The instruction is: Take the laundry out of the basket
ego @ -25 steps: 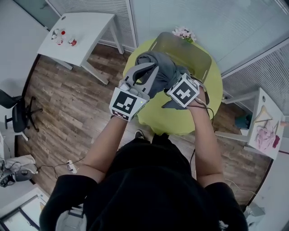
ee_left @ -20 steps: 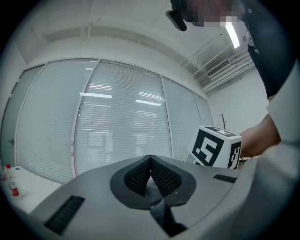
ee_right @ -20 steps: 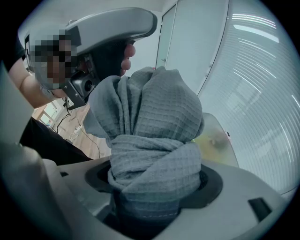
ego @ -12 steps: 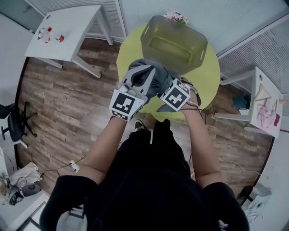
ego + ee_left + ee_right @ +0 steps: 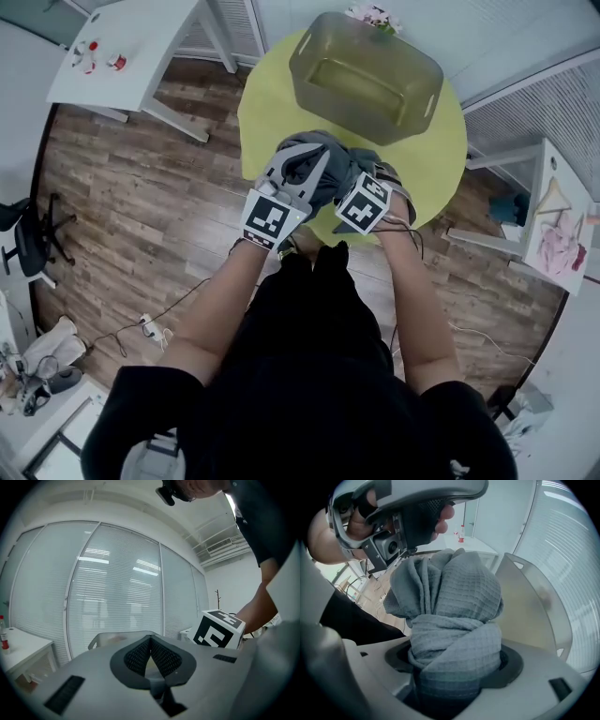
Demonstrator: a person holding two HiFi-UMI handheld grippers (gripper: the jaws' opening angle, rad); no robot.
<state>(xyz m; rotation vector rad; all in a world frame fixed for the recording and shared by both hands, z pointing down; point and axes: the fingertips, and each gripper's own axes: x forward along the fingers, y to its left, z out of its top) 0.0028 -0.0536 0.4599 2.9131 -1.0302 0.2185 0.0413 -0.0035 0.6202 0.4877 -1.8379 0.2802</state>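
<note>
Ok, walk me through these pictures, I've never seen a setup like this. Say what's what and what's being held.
No robot here: a person holds a two-jaw gripper in each hand. The overhead picture comes from a camera on the person's head; the other two come from cameras riding on each gripper, looking along its jaws. On the round yellow-green table stands a see-through basket, which looks empty. The right gripper is clamped on a bunched grey cloth, above the table's near side. The left gripper is shut, with nothing seen between its jaws.
</note>
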